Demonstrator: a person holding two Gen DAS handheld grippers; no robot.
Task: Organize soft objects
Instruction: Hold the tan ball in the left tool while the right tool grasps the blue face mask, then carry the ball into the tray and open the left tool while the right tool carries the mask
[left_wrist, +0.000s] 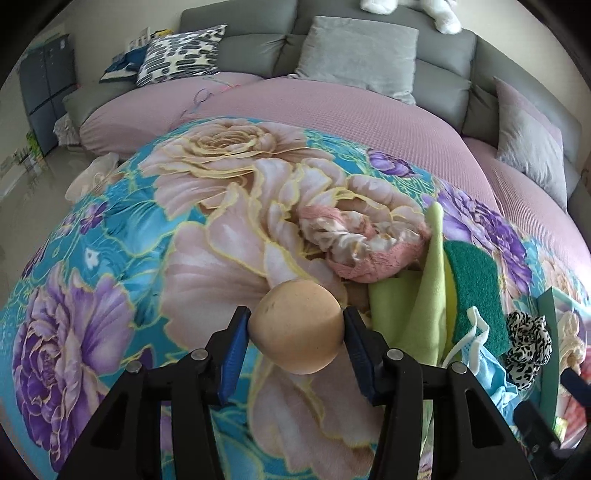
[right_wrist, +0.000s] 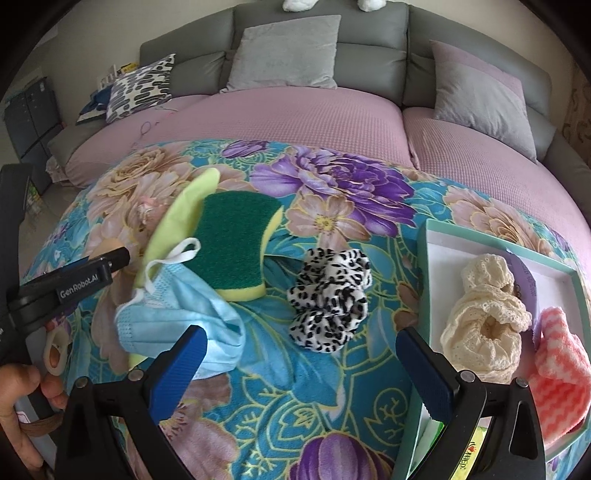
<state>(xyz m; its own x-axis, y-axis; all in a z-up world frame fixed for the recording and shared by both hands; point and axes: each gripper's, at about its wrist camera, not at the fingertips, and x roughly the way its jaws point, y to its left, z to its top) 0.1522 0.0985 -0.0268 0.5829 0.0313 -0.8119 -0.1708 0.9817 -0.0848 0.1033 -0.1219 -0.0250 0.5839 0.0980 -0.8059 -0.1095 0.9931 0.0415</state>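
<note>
While the left gripper (left_wrist: 295, 332) has its jaws clamped on a ball (left_wrist: 295, 326), the right gripper (right_wrist: 299, 358) jaws stand apart below a scrunchie (right_wrist: 330, 297).

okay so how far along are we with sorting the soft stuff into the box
Done: a cream scrunchie and a pink cloth lie in the box. In hand: the left gripper is shut on a tan ball. Left on the blanket: sponge, face mask, leopard scrunchie, green cloth. The right gripper is open.
</note>
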